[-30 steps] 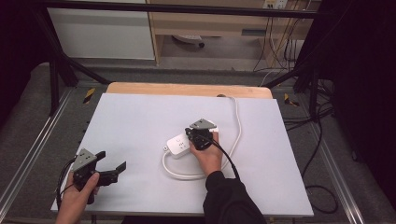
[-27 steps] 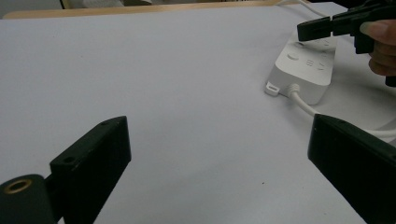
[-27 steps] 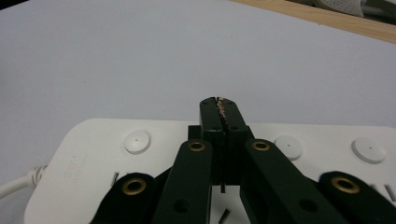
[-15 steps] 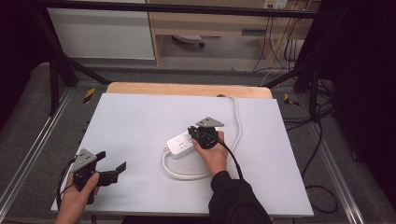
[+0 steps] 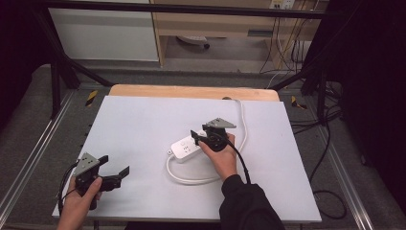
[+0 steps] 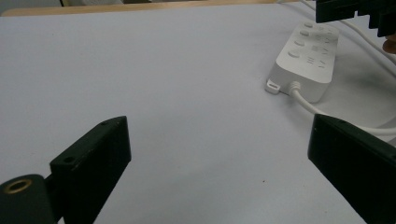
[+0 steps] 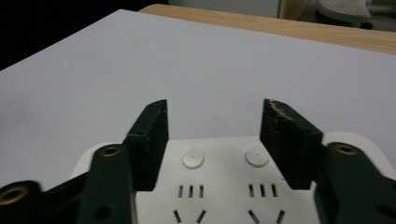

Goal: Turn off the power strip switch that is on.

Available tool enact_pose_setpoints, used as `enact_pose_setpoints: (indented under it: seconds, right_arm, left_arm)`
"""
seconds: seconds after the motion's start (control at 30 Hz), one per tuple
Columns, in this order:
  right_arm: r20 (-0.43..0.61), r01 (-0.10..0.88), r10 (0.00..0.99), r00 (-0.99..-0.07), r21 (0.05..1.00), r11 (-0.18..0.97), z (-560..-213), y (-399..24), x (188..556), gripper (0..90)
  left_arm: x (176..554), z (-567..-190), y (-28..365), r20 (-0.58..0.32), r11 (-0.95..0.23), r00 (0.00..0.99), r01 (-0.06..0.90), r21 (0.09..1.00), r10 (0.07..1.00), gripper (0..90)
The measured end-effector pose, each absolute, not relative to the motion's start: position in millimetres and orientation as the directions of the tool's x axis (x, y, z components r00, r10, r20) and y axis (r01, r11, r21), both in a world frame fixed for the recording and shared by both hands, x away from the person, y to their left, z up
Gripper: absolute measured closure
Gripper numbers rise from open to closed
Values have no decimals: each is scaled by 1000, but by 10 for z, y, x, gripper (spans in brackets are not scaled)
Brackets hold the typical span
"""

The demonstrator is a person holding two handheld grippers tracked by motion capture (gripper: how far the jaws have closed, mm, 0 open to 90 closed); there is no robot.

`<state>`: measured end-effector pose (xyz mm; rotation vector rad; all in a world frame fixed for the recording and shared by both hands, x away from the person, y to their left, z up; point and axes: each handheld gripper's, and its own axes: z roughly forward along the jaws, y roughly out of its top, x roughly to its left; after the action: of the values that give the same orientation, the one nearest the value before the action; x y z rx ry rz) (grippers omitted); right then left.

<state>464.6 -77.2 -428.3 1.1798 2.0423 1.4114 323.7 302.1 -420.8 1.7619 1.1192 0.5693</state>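
- My right gripper [image 5: 205, 136] hangs over the white power strip [image 5: 187, 147], jaws apart, holding nothing.
- My left gripper [image 5: 116, 169] is wide open above the bare table [image 5: 143, 120].

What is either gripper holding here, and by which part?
Nothing is held. The left gripper is open over bare table, away from the power strip. The right gripper is open above the strip's button end, its fingers not closed on it.
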Motion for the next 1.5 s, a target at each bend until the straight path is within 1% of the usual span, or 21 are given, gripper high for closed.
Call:
enact_pose_setpoints:
  seconds: [0.1, 0.17, 0.2, 0.27, 0.33, 0.43, 0.53, 0.8, 1.1, 1.27, 1.5]
  right_arm:
    - [129, 429, 817, -561, 890, 154, -4249, -793, 4650, 303]
    - [134, 431, 823, -552, 891, 144, -4233, -816, 4659, 246]
    - [145, 448, 822, -551, 882, 145, -4219, -828, 4666, 232]
    - [148, 471, 827, -543, 869, 153, -4181, -855, 4674, 169]
    - [151, 471, 834, -531, 870, 142, -4149, -882, 4668, 119]
    - [146, 457, 842, -519, 880, 129, -4098, -918, 4645, 79]
    - [149, 440, 836, -528, 890, 119, -4045, -957, 4618, 46]
    - [127, 414, 835, -535, 901, 128, -3886, -1094, 4534, 44]
    - [107, 397, 833, -543, 907, 142, -3768, -1361, 4423, 50]
    - [133, 392, 838, -529, 914, 103, -3709, -1568, 4383, 56]
    - [140, 393, 857, -497, 916, 78, -3675, -1879, 4303, 57]
  left_arm:
    - [3238, -4210, 3021, -97, -140, 475, 439, 887, 875, 57]
    - [3238, -4210, 3021, -97, -140, 474, 439, 887, 875, 57]
    - [3238, -4210, 3022, -95, -141, 474, 439, 887, 875, 57]
    - [3236, -4207, 3023, -95, -141, 474, 439, 887, 875, 57]
    - [3235, -4207, 3024, -95, -141, 474, 438, 888, 875, 57]
    - [3236, -4208, 3025, -98, -138, 473, 439, 888, 876, 57]
    - [3236, -4207, 3026, -98, -138, 474, 438, 888, 875, 57]
    - [3232, -4204, 3030, -96, -140, 473, 438, 888, 876, 57]
    - [3232, -4204, 3031, -95, -140, 472, 438, 888, 876, 57]
    - [3231, -4205, 3028, -93, -142, 472, 438, 888, 877, 57]
    - [3233, -4206, 3028, -92, -144, 473, 439, 887, 876, 56]
